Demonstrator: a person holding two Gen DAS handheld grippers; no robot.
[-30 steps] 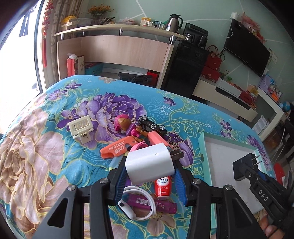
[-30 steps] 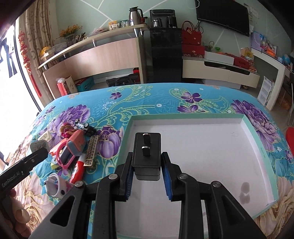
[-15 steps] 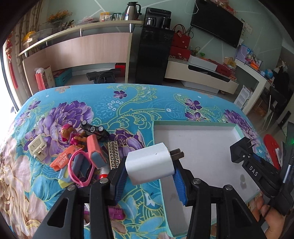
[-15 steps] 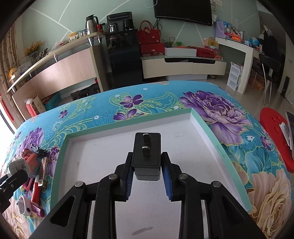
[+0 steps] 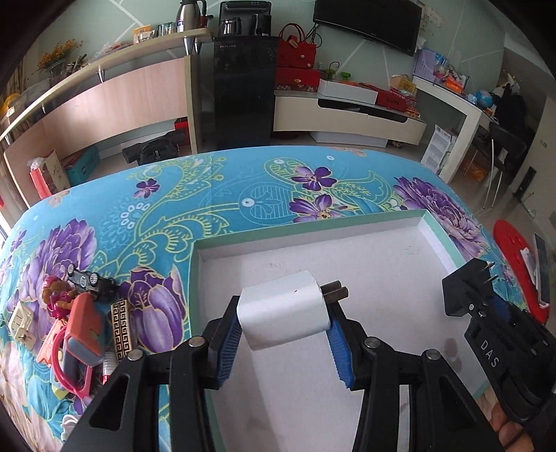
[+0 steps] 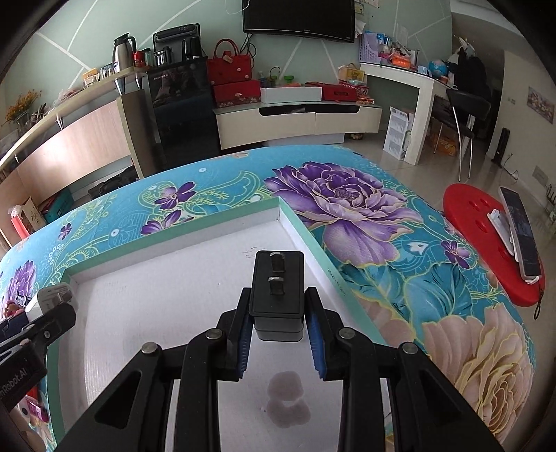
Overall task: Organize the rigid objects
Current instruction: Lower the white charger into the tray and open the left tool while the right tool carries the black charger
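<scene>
Floral bedspread, wall-mounted television

Each of the 2 cameras sits just behind its own fingers and looks forward and down at the flowery bed. The left camera hangs close over the left part of the white tray. The right camera hangs close over the tray's far right corner. Both see the tray, the black TV and each other's gripper.
</scene>
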